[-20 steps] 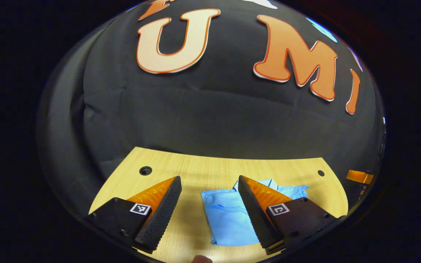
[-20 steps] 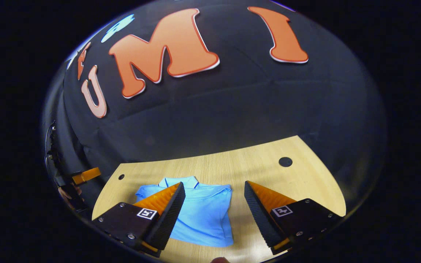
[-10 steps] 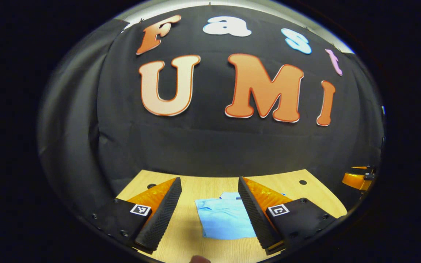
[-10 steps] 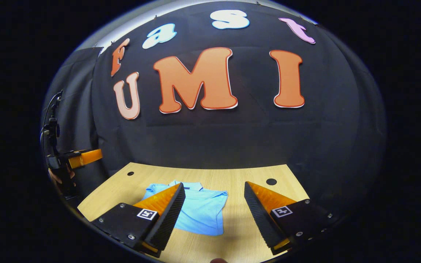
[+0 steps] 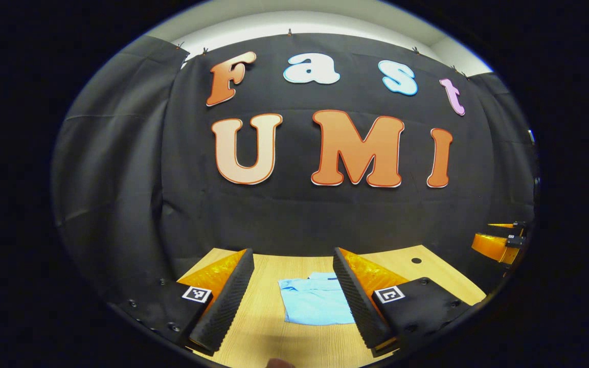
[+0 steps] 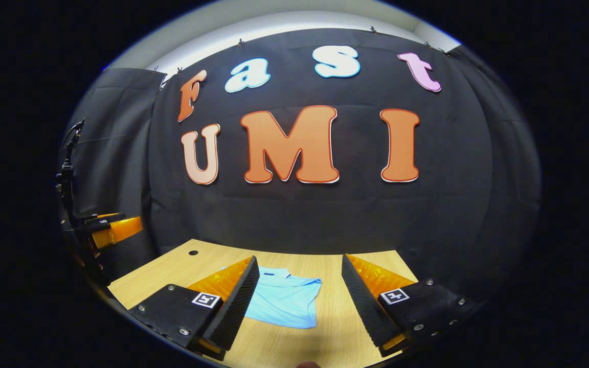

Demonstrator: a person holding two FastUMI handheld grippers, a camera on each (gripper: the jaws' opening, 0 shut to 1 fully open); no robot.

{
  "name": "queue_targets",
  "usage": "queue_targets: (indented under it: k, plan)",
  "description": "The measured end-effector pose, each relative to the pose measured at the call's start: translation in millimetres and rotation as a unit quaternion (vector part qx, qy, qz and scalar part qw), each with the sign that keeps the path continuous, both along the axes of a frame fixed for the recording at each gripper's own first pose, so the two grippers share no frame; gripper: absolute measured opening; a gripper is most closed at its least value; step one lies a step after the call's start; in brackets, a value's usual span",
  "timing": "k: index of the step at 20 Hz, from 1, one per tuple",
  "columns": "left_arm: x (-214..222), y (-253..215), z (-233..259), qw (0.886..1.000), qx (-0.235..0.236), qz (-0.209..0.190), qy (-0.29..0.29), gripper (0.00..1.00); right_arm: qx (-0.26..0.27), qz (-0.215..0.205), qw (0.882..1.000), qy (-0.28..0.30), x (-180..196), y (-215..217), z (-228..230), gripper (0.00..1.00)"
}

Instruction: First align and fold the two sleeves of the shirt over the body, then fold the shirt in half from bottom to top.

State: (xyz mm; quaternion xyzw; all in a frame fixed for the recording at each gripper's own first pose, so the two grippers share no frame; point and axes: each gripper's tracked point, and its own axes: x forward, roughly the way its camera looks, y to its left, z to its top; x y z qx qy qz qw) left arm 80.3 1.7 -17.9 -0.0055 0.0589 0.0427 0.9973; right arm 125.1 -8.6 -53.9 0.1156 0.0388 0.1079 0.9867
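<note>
left gripper view: the left gripper [image 5: 290, 266], jaws spread and grasping nothing, has drawn back and tilted up within the last second, so more of the booth wall shows and the shirt [image 5: 315, 305] looks smaller, a compact folded light-blue rectangle on the wooden table [image 5: 269, 340], collar at its far edge. right gripper view: the right gripper [image 6: 299, 267], likewise released and empty, has retreated in the same way; the shirt [image 6: 285, 302] lies untouched between its fingers. both withdrawals suggest the folding is complete.
</note>
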Motion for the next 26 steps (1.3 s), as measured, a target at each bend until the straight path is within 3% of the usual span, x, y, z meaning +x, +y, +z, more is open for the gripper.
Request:
queue_targets:
  k: [6, 11, 19, 26]
  plan:
    - [-37, 5, 0, 0.999, 0.024, 0.021, -0.013, 1.00, -0.021, 0.018, 0.999, -0.023, -29, 11, 0, 0.98]
    - [-46, 8, 17, 0.998, 0.043, 0.015, -0.038, 1.00, -0.019, 0.011, 0.999, -0.036, -39, 15, 10, 0.98]
    - [-38, 19, 36, 0.998, 0.036, -0.034, -0.049, 1.00, -0.032, -0.045, 0.997, -0.047, -38, 15, 27, 0.98]
    - [-26, 37, 23, 0.995, 0.035, -0.082, -0.039, 1.00, -0.084, -0.098, 0.991, -0.035, -55, 7, 23, 0.99]
